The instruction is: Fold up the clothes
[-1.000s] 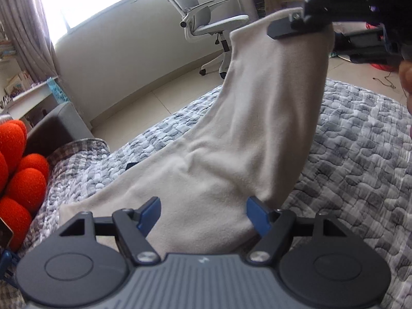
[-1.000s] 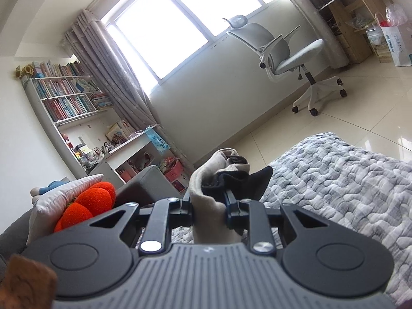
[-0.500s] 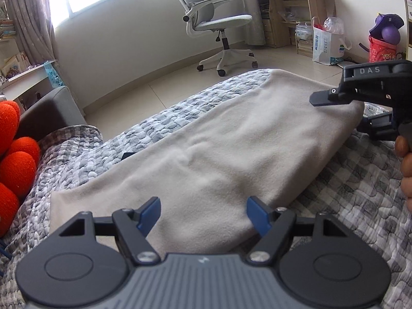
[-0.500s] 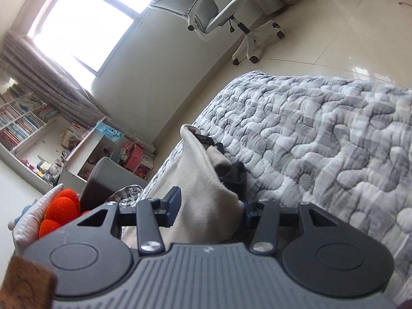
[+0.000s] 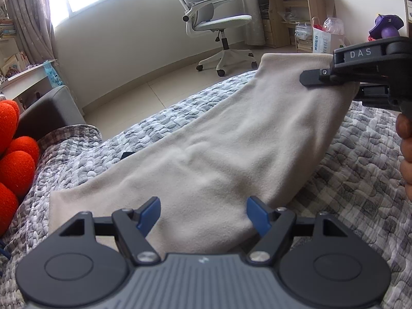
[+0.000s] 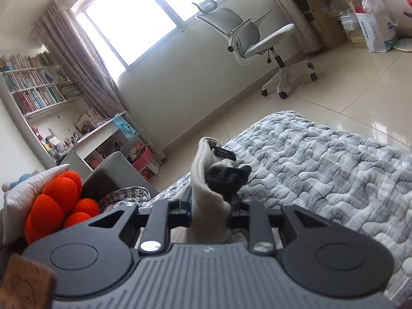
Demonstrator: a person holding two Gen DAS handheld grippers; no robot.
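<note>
1. Two views, and they split the scene between them. My left wrist camera takes in the whole beige fleece garment (image 5: 219, 149) spread on the grey quilted bed cover (image 5: 360, 180). My right wrist camera sees only a bunched end of it (image 6: 206, 195) standing up between the fingers.
2. Only the left view shows my right gripper (image 5: 334, 87) from outside, with a black finger laid over the raised far end of the fleece and part of my hand (image 5: 405, 154) at the frame's edge. Only the right view shows the bookshelf (image 6: 36, 90) and a dark lining with a black tag (image 6: 224, 152) inside the gathered cloth.
3. My left gripper (image 5: 203, 215) stands wide apart, its blue pads (image 5: 149, 213) on either side of the near hem without pressing it; it holds nothing.
4. My right gripper (image 6: 209, 209) is closing, and its jaws already pinch the wad of fleece between them.
5. The fleece is soft, matte and nappy, with shallow creases near its middle. The bed cover is puffy, stitched in pebble shapes of grey and white. The orange cushion (image 5: 15, 170) at the left is made of round, fuzzy lobes.
6. The garment's long axis runs from the near left of the bed, by my left gripper, away to the upper right. The near end lies flat; the far end is lifted off the cover in my right gripper.
7. A white office chair (image 5: 213, 23) stands on the glossy tiled floor beyond the bed.
</note>
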